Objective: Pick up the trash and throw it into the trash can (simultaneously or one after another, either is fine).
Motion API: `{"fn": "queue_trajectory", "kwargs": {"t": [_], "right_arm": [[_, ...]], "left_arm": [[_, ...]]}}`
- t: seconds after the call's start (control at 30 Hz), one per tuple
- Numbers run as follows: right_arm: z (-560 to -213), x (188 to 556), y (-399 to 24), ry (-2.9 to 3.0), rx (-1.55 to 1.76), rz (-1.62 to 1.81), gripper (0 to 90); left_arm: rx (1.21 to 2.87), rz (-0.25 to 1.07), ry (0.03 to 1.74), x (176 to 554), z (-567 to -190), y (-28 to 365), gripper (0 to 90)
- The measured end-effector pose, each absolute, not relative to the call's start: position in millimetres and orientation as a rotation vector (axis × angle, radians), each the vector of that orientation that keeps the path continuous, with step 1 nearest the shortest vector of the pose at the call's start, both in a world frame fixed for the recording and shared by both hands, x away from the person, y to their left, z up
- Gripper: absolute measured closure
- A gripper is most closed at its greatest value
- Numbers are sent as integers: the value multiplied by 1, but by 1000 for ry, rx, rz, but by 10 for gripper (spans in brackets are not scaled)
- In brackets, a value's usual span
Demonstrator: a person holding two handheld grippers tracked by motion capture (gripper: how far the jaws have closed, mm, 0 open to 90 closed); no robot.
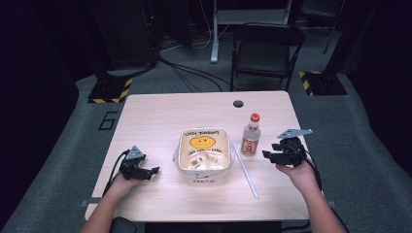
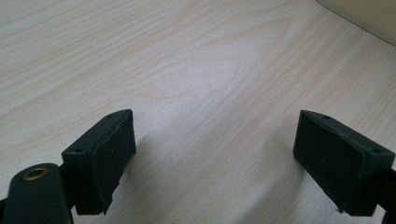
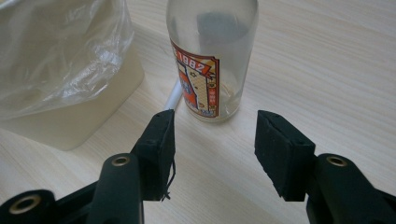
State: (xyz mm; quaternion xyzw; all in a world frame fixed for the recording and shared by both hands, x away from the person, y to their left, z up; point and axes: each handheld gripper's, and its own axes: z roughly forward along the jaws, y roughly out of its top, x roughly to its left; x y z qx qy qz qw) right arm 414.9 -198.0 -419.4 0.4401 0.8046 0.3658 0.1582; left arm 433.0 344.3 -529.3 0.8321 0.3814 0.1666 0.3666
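Note:
A small clear bottle (image 1: 250, 138) with an orange cap and a red label stands upright right of the table's middle. In the right gripper view the bottle (image 3: 212, 60) rises just ahead of my right gripper (image 3: 212, 126), whose jaws are open with nothing between them. My right gripper (image 1: 268, 155) hovers to the right of the bottle. A cream box in a clear plastic bag with a yellow smiley (image 1: 204, 153) sits mid-table. A white straw (image 1: 246, 170) lies between box and bottle. My left gripper (image 1: 151, 171) rests left of the box, and in its own view my left gripper (image 2: 215, 130) stands open over bare wood.
The light wooden table (image 1: 160, 111) has a round cable hole (image 1: 238, 103) near its far edge. A black folding chair (image 1: 266, 48) stands behind the table. Yellow-and-black striped stand bases (image 1: 111, 91) sit on the grey floor at both far corners.

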Motion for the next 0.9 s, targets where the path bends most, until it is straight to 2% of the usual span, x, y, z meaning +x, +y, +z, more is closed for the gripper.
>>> {"fn": "queue_trajectory", "kwargs": {"t": [0.9], "right_arm": [[-382,434,-187,2259,1253,1098,483]], "left_arm": [[2139,428,979,433,-529,344,128]]}}
